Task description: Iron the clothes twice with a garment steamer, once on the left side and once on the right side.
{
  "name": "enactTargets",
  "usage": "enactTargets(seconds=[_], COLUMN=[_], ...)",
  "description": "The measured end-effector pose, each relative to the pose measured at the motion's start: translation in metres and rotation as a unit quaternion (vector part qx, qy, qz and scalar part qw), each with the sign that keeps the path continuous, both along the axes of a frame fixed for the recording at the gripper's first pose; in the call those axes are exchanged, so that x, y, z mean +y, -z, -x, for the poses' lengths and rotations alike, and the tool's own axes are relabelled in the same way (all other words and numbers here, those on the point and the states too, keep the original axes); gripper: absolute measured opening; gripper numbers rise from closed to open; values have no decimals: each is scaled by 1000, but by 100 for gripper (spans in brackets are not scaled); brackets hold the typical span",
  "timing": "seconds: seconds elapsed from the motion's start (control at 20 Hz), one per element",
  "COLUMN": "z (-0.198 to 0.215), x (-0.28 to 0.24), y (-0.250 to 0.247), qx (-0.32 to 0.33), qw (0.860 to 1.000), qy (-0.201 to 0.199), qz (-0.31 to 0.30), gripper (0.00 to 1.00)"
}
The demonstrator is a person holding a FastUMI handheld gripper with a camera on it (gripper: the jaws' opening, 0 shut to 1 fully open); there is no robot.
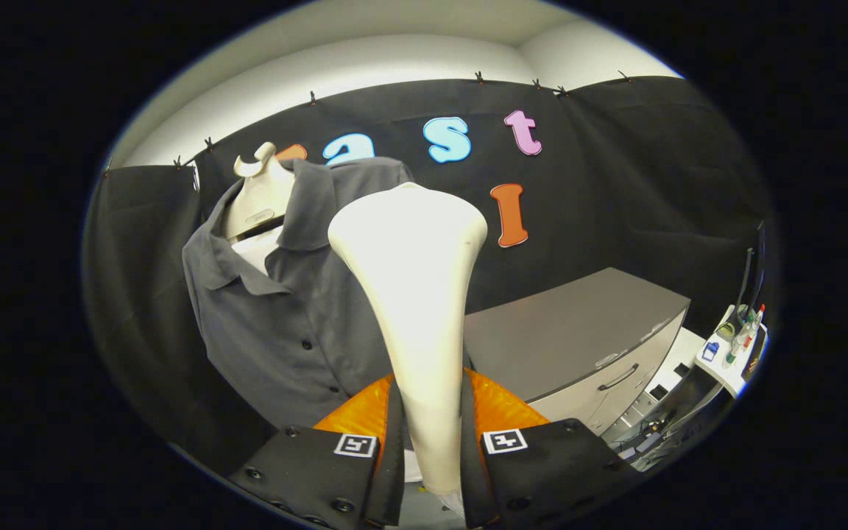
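The tongs point(431, 442) are pinching the cream plastic garment steamer point(417, 294) by its handle, holding its head level with the hanging grey buttoned shirt point(284, 324) for steaming.

The tool point(431, 442) is closed on the cream, smooth plastic garment steamer point(413, 294), whose narrow handle fills the gap between both fingers and whose wide head rises up the centre of the frame, blocking the way straight ahead. Left of centre, a dark grey buttoned shirt point(277, 324) hangs on a pale cream mannequin bust point(258, 195) and stands just beside and behind the steamer head, closing that side. At the right, a grey cabinet with drawers carries a bare tabletop point(571, 331), with open air above it up to the black cloth wall. At the far right edge, a small white shelf with bottles point(733, 346) crowds the corner.
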State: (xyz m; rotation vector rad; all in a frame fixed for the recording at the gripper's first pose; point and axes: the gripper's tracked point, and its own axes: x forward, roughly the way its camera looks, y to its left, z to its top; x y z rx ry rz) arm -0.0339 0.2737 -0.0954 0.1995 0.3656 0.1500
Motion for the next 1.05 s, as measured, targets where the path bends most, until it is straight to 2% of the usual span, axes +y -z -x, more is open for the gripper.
enactTargets(seconds=[0.35, 0.5, 0.7, 1.05], z=[0, -6, -7, -4], x=[-73, -93, -93, -56], y=[-30, -17, -9, -5], qx=[-38, -39, -34, -34], qw=[999, 999, 999, 999], qy=[-1, 8, 22, 15], qz=[-10, -8, -13, -11], gripper=[39, 39, 39, 39])
